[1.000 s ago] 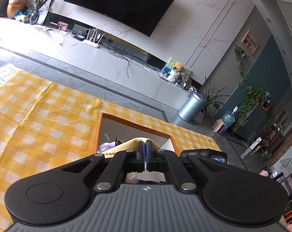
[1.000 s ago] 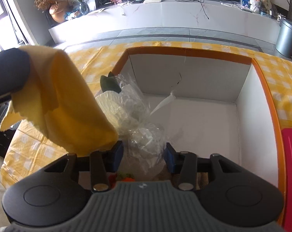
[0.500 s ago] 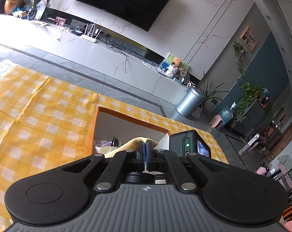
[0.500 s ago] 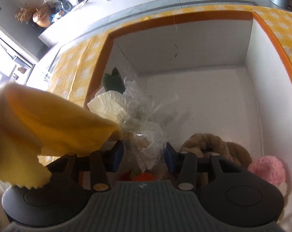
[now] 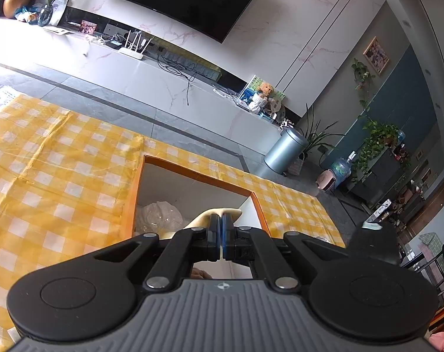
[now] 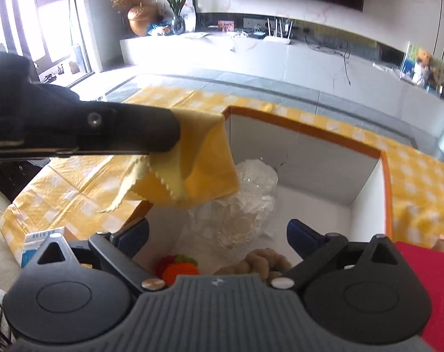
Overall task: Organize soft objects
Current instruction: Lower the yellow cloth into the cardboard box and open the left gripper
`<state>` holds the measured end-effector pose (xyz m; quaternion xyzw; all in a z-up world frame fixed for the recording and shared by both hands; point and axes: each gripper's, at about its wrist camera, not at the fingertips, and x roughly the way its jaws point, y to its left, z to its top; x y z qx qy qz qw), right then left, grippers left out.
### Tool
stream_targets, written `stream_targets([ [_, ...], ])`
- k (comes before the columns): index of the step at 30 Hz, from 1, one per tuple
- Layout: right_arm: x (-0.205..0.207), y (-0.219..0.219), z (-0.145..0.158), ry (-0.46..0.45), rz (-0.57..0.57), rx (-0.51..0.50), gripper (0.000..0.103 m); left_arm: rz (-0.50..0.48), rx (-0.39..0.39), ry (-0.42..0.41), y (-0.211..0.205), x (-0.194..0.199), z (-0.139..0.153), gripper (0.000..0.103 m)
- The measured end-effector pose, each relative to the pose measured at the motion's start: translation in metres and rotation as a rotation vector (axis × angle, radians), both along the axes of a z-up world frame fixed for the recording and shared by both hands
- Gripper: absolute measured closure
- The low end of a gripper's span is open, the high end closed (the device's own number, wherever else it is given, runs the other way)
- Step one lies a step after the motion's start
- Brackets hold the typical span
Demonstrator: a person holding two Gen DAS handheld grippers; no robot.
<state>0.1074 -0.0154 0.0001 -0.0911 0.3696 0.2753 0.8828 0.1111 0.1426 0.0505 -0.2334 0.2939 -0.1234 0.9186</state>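
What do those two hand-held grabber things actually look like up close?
Both look alike. The left gripper and right gripper have matte black linkage arms with silver rivets, two round black discs at the base, and a ribbed grey body bearing a small round emblem. The fingers carry dark blue pads. No cables or sleeves show.

Definitely a home living room: big wall-mounted TV (image 5: 181, 0) over a long white marble media console (image 5: 151, 79), router (image 5: 132, 52), teddy bear (image 5: 264, 91), potted plants (image 5: 377, 138), water dispenser (image 5: 342, 170), yellow checkered tablecloth (image 5: 54, 158).
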Motion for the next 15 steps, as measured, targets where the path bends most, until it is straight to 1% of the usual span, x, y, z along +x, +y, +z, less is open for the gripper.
stream_targets([
  [3,-0.01,-0.023,0.008,-0.059,-0.03,-0.012,0.003,-0.012,0.003,0.005,-0.005,0.001,-0.002,0.102],
  [7,-0.023,-0.062,0.018,-0.127,-0.068,0.035,0.003,-0.04,0.003,0.009,-0.014,0.004,-0.007,0.102],
  [12,-0.036,-0.096,0.028,-0.217,-0.129,0.11,0.003,-0.119,-0.024,-0.039,-0.032,0.005,-0.011,0.102],
  [15,-0.035,-0.115,0.029,-0.228,-0.184,0.138,0.003,-0.167,-0.04,-0.061,-0.045,0.007,-0.012,0.102],
])
